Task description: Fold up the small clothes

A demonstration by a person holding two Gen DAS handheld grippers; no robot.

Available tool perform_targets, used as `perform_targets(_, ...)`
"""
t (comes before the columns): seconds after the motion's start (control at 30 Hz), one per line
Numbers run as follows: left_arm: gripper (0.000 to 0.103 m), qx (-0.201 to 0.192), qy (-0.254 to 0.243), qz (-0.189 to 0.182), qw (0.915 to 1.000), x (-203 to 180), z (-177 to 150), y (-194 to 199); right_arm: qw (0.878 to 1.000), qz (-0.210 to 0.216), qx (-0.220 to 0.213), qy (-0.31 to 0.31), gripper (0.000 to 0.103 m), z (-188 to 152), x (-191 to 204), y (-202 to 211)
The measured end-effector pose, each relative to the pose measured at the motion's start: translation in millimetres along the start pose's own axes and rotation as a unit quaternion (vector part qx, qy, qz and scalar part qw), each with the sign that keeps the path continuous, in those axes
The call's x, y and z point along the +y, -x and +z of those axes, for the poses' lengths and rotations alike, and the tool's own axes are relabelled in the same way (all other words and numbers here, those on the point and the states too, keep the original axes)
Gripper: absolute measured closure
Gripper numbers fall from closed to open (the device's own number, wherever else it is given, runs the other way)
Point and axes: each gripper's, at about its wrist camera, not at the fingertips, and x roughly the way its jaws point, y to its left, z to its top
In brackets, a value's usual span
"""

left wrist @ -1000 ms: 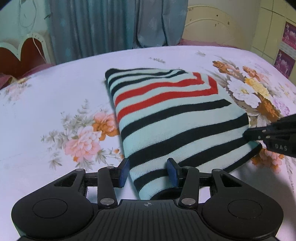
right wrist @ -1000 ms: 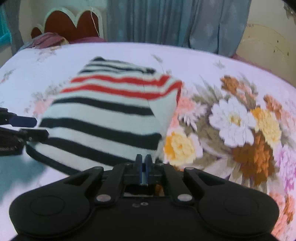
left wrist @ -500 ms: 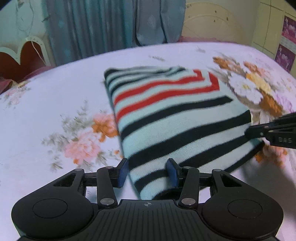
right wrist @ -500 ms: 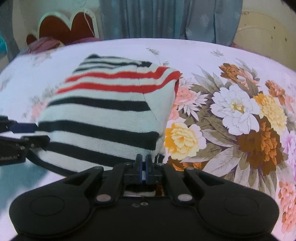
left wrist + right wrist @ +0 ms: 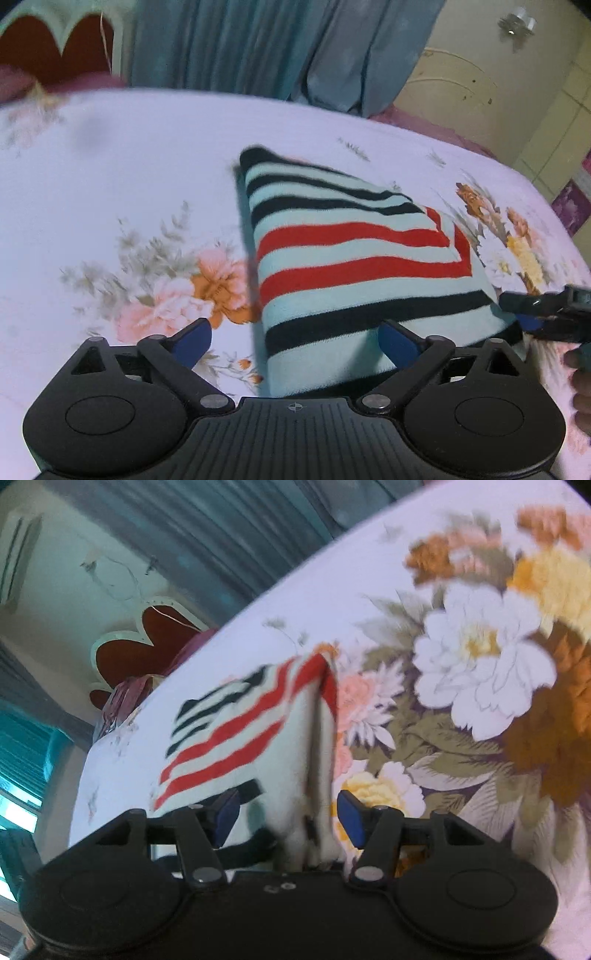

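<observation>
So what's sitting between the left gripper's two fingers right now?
The near corner of the folded striped sweater lies between the left gripper's opening fingers, untouched by either, with floral bedsheet beside it. The left wrist view shows this.

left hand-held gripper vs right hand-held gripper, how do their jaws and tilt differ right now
The left hand-held gripper has its jaws spread wider than the right hand-held gripper. The left view sits nearly level; the right view is strongly rolled. Both are opening, blue pads off the folded mint, black and red striped knit garment between them on the floral bedsheet.
</observation>
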Motion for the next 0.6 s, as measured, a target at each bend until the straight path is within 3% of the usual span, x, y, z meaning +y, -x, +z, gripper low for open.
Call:
perform_targets(0.1,0.007,0.021,0.063,-0.047,0.9967,12.4,-1.5,-16.2,0.999,0.018,0.024,-0.018,0.042,5.2,-18.5,-16.7)
perform_targets(0.27,0.007,0.032,0.122,-0.087,0.9883,26.4,-3.1,-37.0,0.997,0.066,0.04,-0.032,0.029,10.4,-29.5,-27.4)
perform_targets(0.4,0.007,0.03,0.114,-0.095,0.9884,19.9,0.8,-46.8,0.994,0.091,0.052,-0.014,0.025,16.3,-25.1,-38.1)
perform_targets(0.6,0.007,0.038,0.08,-0.087,0.9922,-6.3,14.0,-61.7,0.993,0.093,0.065,0.014,0.033,27.6,-8.3,-55.6)
